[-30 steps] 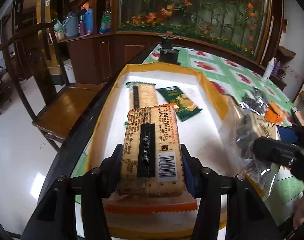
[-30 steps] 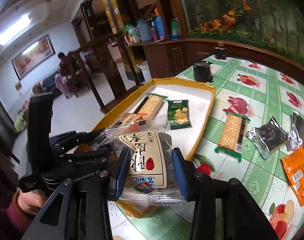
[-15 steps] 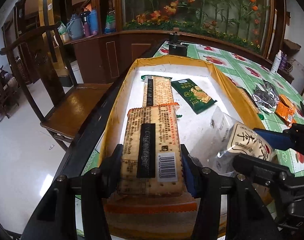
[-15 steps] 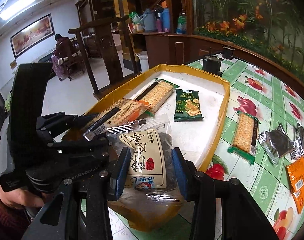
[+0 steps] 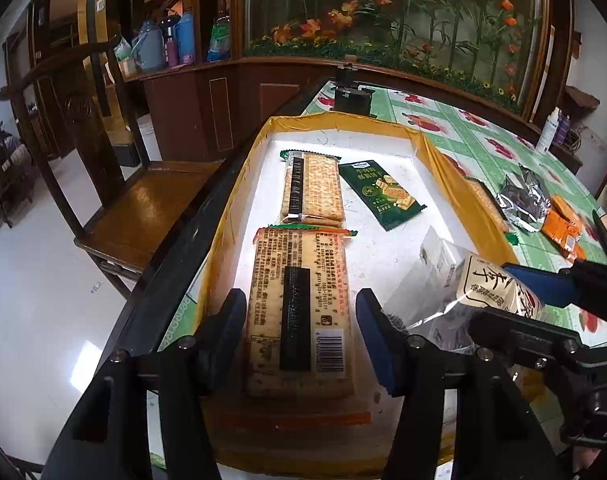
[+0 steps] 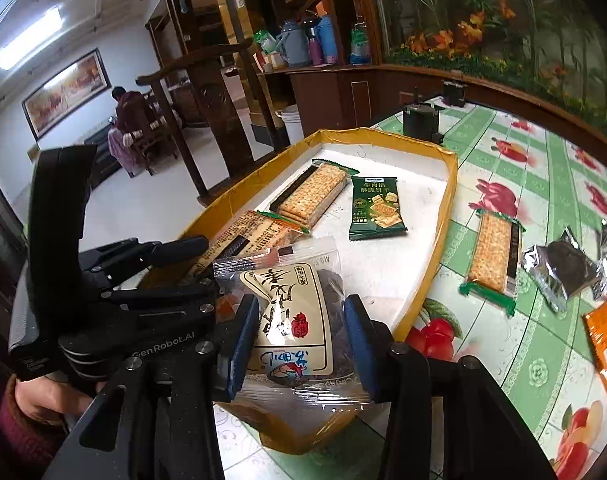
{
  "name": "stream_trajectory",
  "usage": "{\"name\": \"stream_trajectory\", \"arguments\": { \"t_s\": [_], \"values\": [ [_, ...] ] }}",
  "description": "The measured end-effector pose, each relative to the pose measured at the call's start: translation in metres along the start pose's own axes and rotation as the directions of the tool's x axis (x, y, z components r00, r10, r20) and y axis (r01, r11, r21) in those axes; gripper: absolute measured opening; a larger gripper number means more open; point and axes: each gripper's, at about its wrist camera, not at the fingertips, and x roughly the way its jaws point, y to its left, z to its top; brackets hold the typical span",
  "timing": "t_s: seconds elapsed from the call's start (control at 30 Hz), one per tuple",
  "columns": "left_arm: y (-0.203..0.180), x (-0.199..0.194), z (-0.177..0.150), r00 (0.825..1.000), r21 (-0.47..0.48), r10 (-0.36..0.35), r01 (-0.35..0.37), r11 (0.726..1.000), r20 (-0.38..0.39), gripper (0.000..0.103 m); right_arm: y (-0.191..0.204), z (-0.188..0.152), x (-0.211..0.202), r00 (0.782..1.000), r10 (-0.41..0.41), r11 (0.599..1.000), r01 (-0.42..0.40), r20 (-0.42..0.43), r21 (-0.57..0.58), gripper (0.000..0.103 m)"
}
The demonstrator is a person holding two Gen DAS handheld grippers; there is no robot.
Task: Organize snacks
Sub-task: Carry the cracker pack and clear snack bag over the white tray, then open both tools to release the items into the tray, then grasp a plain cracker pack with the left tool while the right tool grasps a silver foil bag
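Two grippers over the near end of the yellow-rimmed tray. Left gripper has its fingers spreading off the orange-edged cracker pack, which lies flat on the tray floor between them. Right gripper is pinching a clear bag of dark dried fruit above the tray's corner. Further in sit another cracker pack and a green packet. More snacks on the worktop outside.

Orange-ended cracker packet: flat in the yellow-walled tray, between the left tongs, apparently clear of both pads. Clear date bag: clamped in the right tongs. Green-ended cracker packet and dark green sachet: flat, beyond both tongs.
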Motion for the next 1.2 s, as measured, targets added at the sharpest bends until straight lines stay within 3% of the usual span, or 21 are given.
{"name": "stream_trajectory", "arguments": {
  "t_s": [0.2,0.27,0.5,0.63,0.73,0.83,1.0,1.2],
  "values": [
    [-0.002,-0.005,0.004,1.0,-0.008,-0.001,0.001,1.0,0.003,0.059,-0.014,0.001,-0.014,0.996,0.085,0.994,-0.087,0.036,0.068,0.051],
    [-0.002,-0.009,0.006,1.0,-0.01,0.015,-0.015,1.0,0.02,0.071,-0.022,0.002,-0.023,0.991,0.124,0.987,-0.129,0.06,0.094,0.051],
    [0.0,-0.025,0.019,0.997,-0.028,0.037,-0.035,0.999,0.061,0.072,-0.06,0.006,-0.059,0.98,0.122,0.977,-0.147,0.16,0.155,0.051],
    [-0.006,-0.033,0.027,0.997,-0.035,0.012,-0.01,0.999,0.075,0.072,-0.106,0.01,-0.081,0.977,0.025,0.967,-0.077,0.212,0.244,0.051],
    [-0.019,-0.035,0.035,0.997,-0.02,-0.026,0.027,0.999,0.074,0.072,-0.149,0.009,-0.088,0.975,-0.098,0.943,0.028,0.198,0.332,0.051],
    [-0.041,-0.032,0.045,0.995,0.002,-0.088,0.088,0.996,0.055,0.072,-0.19,-0.003,-0.088,0.971,-0.136,0.901,0.039,0.196,0.432,0.051],
    [-0.094,-0.012,0.071,0.975,0.04,-0.221,0.222,0.974,-0.032,0.074,-0.238,-0.026,-0.085,0.976,-0.093,0.817,-0.039,0.199,0.575,0.051],
    [-0.159,0.042,0.101,0.956,0.047,-0.246,0.256,0.966,-0.158,0.074,-0.244,-0.026,-0.101,0.96,-0.114,0.812,-0.059,0.257,0.581,0.051]
  ]
}}
